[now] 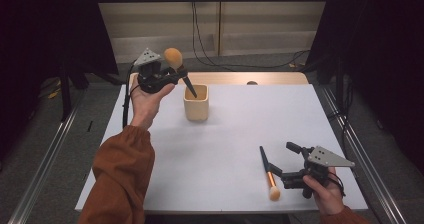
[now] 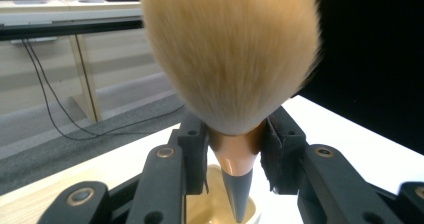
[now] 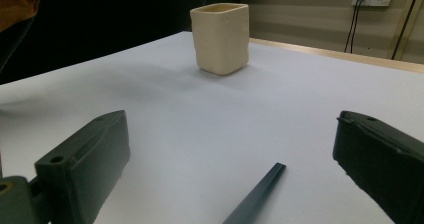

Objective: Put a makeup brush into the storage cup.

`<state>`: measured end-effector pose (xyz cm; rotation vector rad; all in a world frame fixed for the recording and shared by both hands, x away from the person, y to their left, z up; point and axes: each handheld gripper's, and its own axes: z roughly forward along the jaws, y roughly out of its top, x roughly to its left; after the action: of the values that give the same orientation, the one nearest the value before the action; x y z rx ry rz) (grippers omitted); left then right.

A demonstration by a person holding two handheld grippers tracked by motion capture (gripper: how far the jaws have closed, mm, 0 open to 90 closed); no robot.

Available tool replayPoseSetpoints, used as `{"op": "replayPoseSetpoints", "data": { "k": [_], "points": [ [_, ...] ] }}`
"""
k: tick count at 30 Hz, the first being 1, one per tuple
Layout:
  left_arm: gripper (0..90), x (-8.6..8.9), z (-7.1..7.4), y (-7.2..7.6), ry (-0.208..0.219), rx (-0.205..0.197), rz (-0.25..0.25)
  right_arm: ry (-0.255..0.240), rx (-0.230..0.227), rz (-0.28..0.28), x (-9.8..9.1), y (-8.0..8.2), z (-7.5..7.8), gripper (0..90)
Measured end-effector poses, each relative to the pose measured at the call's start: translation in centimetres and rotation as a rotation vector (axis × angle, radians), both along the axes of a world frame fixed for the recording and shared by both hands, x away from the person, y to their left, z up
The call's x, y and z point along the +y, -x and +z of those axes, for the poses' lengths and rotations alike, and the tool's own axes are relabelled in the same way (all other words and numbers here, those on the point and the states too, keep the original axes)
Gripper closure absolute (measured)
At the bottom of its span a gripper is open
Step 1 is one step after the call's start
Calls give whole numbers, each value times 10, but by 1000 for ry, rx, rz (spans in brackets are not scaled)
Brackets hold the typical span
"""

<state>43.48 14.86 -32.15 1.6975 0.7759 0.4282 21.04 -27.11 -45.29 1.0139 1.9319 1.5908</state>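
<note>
**Big brush poised over the cup**

Bristles of the large brush [image 2: 230, 54] loom close, its copper collar pinched between the left gripper [image 1: 167, 76] jaws, handle tip just above the cream cup [image 1: 196, 104]. Next, I'd judge: lower it straight in, then release. Right gripper [image 1: 292, 176] waits with jaws spread around the slim brush [image 1: 268, 171] lying on the table [image 1: 225, 134].
</note>
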Motion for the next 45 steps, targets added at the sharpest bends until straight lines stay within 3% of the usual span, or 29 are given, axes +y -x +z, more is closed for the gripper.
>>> {"op": "replayPoseSetpoints", "data": {
  "k": [5,18,21,29,45],
  "points": [
    [663,0,-6,-2,-21,-4,16,-1,2,1,0,0,0,13],
    [662,1,-21,-4,-30,2,24,-2,5,7,1,0,-1,9],
    [663,0,-24,-3,-50,8,22,0,5,11,1,0,-1,10],
    [663,2,-36,-5,-43,27,28,3,6,13,1,0,-1,10],
    [662,-5,-51,-8,-68,47,24,5,6,16,2,0,-1,10]
  ]
}}
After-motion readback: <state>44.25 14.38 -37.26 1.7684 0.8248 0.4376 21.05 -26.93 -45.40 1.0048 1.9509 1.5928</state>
